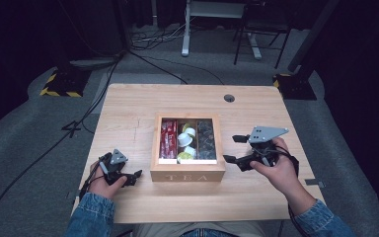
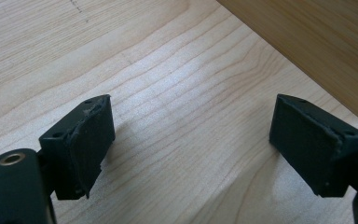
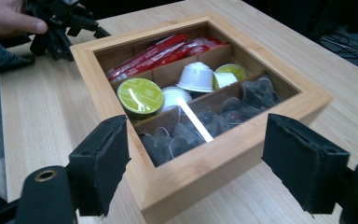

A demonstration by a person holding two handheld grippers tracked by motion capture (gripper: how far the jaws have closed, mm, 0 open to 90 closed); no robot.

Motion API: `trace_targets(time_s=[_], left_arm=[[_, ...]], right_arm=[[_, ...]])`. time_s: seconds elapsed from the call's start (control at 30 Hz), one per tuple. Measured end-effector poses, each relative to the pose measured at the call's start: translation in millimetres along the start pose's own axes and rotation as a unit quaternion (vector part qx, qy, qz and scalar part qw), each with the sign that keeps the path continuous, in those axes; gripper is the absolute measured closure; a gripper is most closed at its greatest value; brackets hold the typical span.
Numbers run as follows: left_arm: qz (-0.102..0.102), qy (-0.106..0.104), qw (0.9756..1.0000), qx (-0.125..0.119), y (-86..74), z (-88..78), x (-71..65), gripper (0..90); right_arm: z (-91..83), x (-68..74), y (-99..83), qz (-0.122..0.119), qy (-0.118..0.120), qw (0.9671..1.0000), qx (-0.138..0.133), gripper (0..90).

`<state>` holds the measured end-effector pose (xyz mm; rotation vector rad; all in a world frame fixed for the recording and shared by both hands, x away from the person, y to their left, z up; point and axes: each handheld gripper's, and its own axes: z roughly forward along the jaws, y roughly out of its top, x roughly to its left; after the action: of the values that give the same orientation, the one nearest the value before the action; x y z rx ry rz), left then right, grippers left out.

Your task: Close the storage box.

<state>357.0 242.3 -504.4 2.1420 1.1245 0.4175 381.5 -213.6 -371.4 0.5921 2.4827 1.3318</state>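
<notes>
Tea box [image 1: 187,169], a square wooden case with a glazed lid and the word TEA on its front wall, is set at the middle of the table [image 1: 128,108]. Through its lid three compartments are seen: red sachets [image 1: 168,139] in the one at the box's left, coffee capsules [image 1: 186,142] in green and white in the middle one, dark wrapped bags [image 1: 207,140] in the one at its right. The right gripper [image 1: 232,148] is held just beside the box's right wall, raised off the table, its jaws pointed toward the box and spread wide; nothing is gripped between them, and in the right gripper view [image 3: 193,161] the near corner of the box is framed by them. The left gripper [image 1: 137,175] is rested on the table just beside the box's front left corner. Its jaws are likewise spread wide over bare wood, with nothing held, and the box wall [image 2: 307,42] is seen just beyond them in the left gripper view [image 2: 191,149].
</notes>
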Motion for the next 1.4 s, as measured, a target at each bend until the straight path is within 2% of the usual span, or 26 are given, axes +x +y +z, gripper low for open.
trace_targets(time_s=[0.13,0.2,0.23,0.4,0.67,0.8,1.0,1.4], left_arm=[[0.0,-0.001,1.0,0.0,0.2,0.1,0.9,14.2],[0.001,0.002,1.0,0.001,0.9,0.5,2.0,14.2],[0.0,0.002,1.0,0.001,1.0,0.7,2.3,14.1],[-0.003,0.004,1.0,0.0,1.9,1.5,3.9,14.0],[-0.002,0.001,1.0,0.002,2.1,1.7,4.2,12.8],[0.002,0.0,1.0,0.003,2.2,1.8,4.9,12.4],[0.002,0.001,1.0,0.003,2.3,1.9,5.5,12.2],[0.0,0.004,1.0,0.003,2.4,1.9,5.6,11.9]], right_arm=[[-14.3,-10.3,-6.8,0.009,-0.004,0.9999,0.006,15.7],[-22.6,-17.0,-10.8,0.024,0.003,0.9997,0.008,15.6],[-27.5,-20.9,-13.3,0.037,-0.002,0.9993,0.003,15.3],[-45.8,-35.8,-25.2,0.065,-0.033,0.9973,0.003,15.3],[-65.4,-56.8,-45.9,0.096,-0.073,0.9926,0.015,15.4],[-71.0,-65.8,-54.2,0.103,-0.085,0.9906,0.028,15.4],[-78.3,-80.4,-69.4,0.119,-0.109,0.9856,0.051,15.5],[-76.0,-99.7,-118.4,0.16,-0.133,0.9747,0.08,17.2]])
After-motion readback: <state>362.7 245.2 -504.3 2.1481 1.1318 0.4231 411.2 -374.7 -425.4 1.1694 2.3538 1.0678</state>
